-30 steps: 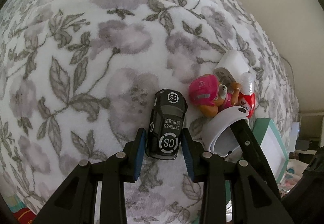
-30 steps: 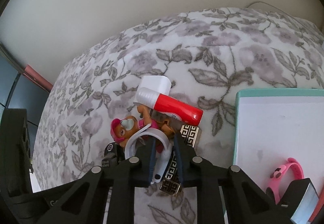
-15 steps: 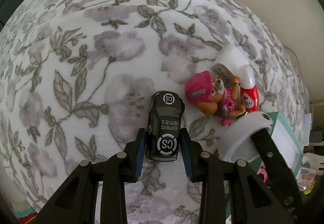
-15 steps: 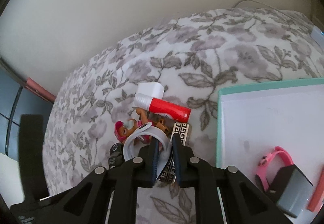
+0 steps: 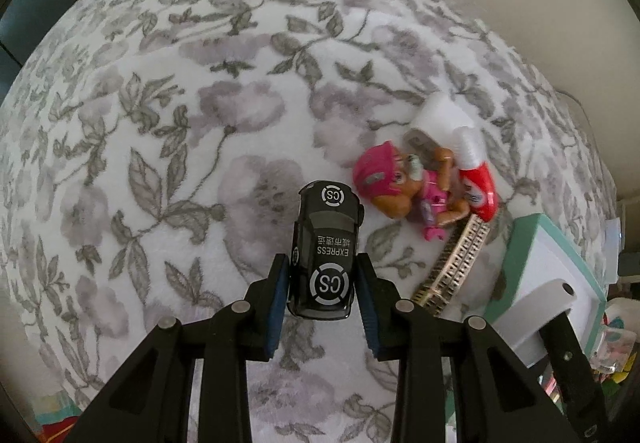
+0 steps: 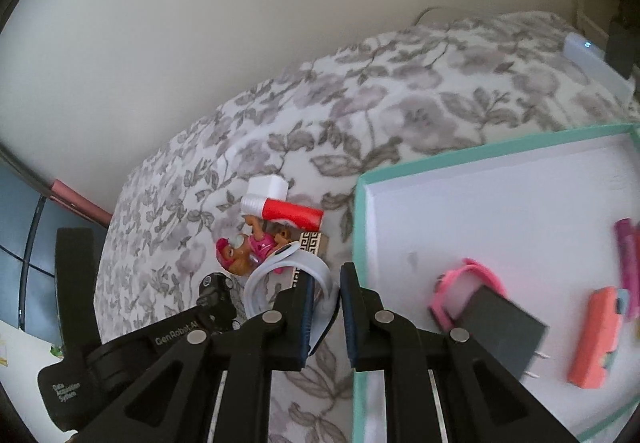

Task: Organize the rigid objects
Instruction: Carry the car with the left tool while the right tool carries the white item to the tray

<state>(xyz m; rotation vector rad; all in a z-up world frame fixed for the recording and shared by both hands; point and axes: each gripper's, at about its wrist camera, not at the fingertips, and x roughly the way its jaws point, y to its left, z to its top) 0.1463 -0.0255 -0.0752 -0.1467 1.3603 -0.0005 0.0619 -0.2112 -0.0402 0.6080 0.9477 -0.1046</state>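
Between left gripper (image 5: 322, 289) pads, toy car (image 5: 326, 249) points straight ahead

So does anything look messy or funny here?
Yes: the pink-hatted toy puppy figure lies tipped over, jumbled against the red-and-white tube and gold patterned strip on the flowery blanket, outside the teal-rimmed box.

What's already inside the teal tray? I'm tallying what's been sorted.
Inside the teal tray: a pink watch, a dark charger block lying over part of its band, a coral item and a magenta one. The tray's near corner is hidden by the right gripper.
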